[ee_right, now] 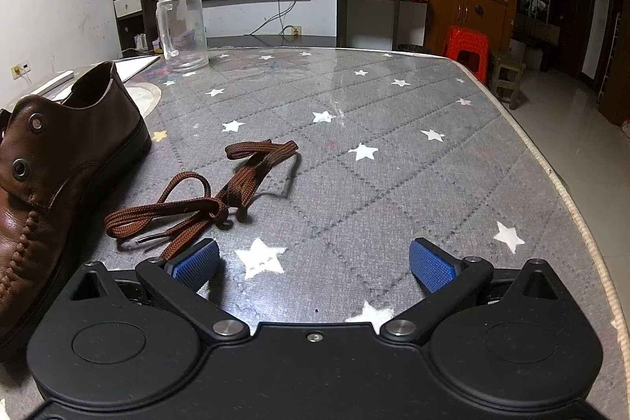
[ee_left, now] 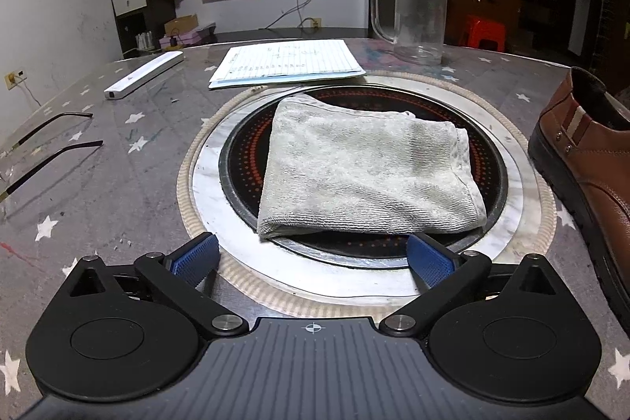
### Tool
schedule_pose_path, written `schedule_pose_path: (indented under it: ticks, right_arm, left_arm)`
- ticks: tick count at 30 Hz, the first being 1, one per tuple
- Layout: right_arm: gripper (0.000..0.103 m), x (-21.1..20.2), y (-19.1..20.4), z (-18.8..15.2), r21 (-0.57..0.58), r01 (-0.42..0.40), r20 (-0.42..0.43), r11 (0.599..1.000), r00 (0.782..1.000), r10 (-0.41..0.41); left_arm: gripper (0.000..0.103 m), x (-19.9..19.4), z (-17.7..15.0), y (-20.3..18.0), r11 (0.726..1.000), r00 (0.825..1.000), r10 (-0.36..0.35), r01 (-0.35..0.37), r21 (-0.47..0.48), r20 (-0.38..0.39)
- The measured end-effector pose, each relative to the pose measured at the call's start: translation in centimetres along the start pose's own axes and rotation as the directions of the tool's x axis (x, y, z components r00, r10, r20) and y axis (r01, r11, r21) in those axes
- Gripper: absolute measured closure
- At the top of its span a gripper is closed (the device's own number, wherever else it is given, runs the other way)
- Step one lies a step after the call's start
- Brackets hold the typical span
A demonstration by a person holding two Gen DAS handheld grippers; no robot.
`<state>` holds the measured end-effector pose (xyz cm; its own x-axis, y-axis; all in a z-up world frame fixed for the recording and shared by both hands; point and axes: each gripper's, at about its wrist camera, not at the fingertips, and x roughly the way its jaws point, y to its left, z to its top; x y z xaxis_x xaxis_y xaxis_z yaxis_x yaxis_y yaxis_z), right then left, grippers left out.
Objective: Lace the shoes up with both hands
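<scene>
On the starred table (ee_right: 393,152), both grippers' fingers gape wide: right gripper (ee_right: 314,264) near shoelace (ee_right: 204,195), left gripper (ee_left: 313,260) facing towel (ee_left: 366,172).

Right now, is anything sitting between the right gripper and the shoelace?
Nothing visible. The right gripper is open over bare table, and the brown shoelace lies loose just ahead on its left, beside the brown shoe.
</scene>
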<state>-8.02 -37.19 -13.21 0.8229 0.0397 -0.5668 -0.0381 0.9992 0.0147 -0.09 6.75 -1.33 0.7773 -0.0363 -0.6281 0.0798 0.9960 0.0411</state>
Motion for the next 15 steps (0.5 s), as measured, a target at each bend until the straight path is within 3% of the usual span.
schedule_pose_path:
  ticks: [15]
  right_arm:
    - [0.0, 0.04, 0.01, -0.03, -0.005, 0.003, 0.002, 1.0, 1.0, -0.003]
  left_arm:
    - [0.0, 0.27, -0.05, -0.11, 1.0, 1.0, -0.002, 0.002, -0.002, 0.001]
